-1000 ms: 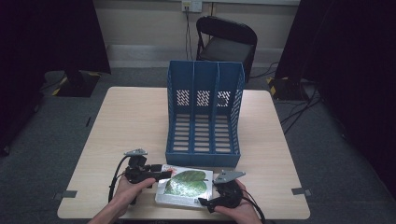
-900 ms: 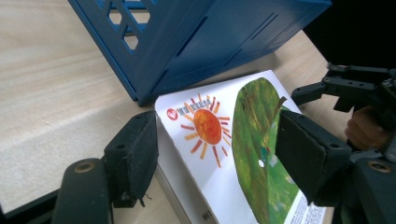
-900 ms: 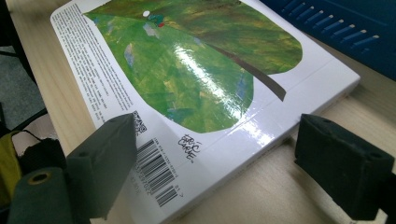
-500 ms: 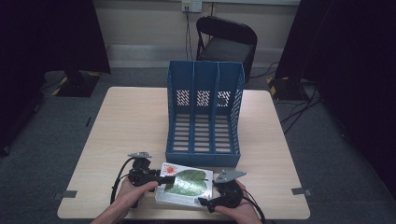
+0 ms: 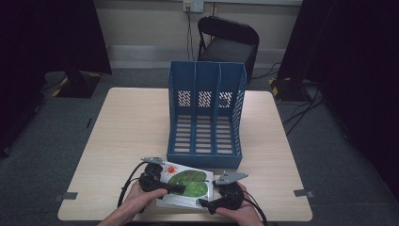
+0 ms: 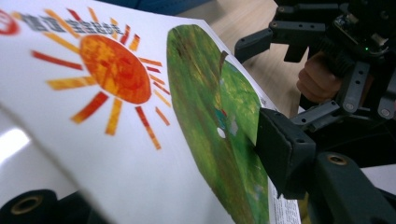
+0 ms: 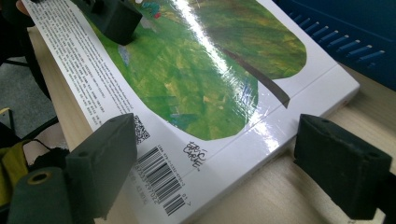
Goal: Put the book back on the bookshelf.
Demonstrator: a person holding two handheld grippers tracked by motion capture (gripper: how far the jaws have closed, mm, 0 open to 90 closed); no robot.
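Glossy book (image 5: 186, 184), left fingers (image 6: 280, 149) closing around it, seemingly gripped.

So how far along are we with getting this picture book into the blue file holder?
Early stage. Nothing is filed: the blue file holder shows three empty slots. In hand: the picture book lies at the near table edge; the left gripper has just been closing on its edge, one jaw over the cover and one under, while the right gripper stands open around the spine corner. Left: grip, lift, stand it upright and slide it into a slot.
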